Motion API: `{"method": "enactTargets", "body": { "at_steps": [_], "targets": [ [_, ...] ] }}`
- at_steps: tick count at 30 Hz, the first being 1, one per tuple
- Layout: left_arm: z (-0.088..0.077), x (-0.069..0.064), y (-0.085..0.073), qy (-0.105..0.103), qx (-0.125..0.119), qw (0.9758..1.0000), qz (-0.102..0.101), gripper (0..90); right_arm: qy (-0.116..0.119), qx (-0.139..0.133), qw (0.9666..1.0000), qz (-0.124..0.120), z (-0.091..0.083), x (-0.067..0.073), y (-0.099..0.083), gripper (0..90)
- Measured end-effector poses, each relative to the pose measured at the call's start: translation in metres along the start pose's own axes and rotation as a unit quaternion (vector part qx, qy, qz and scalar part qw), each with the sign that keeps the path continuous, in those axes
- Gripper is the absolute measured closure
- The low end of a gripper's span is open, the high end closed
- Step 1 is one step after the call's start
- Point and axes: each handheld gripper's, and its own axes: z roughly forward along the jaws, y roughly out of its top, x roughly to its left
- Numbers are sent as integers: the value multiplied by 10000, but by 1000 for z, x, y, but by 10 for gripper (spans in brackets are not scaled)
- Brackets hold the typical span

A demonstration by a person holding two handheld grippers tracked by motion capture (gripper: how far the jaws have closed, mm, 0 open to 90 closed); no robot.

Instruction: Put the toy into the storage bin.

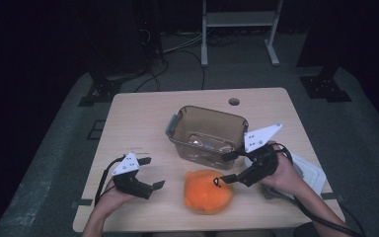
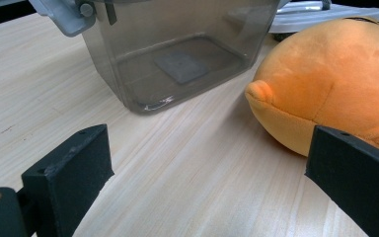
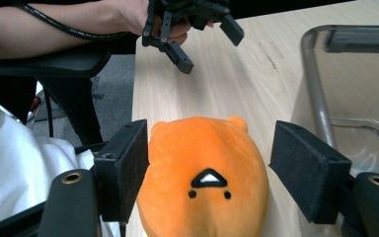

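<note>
An orange plush toy (image 1: 208, 191) lies on the wooden table (image 1: 138, 118) near its front edge. Behind it stands a clear plastic bin (image 1: 207, 133) with a grey latch. My right gripper (image 1: 224, 168) hovers at the plush's right side, open. In the right gripper view the plush (image 3: 207, 163) sits between the wide jaws of the right gripper (image 3: 212, 153), with a gap at the right pad. My left gripper (image 1: 154, 172) rests open to the left of the plush. In the left gripper view the open left gripper (image 2: 209, 148) faces bare wood, the bin (image 2: 177, 49) and the plush (image 2: 335, 79).
A white lid (image 1: 311, 173) lies on the table at the right, under the right forearm, and shows far back as the lid (image 2: 321, 12). A small round hole (image 1: 234, 101) marks the table's far edge. A dark chair arm (image 3: 54, 61) stands left of the table.
</note>
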Motion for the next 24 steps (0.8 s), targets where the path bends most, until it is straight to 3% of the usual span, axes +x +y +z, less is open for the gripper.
{"method": "enactTargets", "body": {
  "at_steps": [7,11,24],
  "targets": [
    [0,0,0,-3,11,10000,-2,29,189,165,9997,-76,24,0,4,297],
    [-1,0,-1,9,7,10000,0,29,298,394,9987,-105,42,-1,3,297],
    [-1,0,-1,-5,5,10000,0,30,329,652,9972,-129,65,-5,-1,308]
  ]
}}
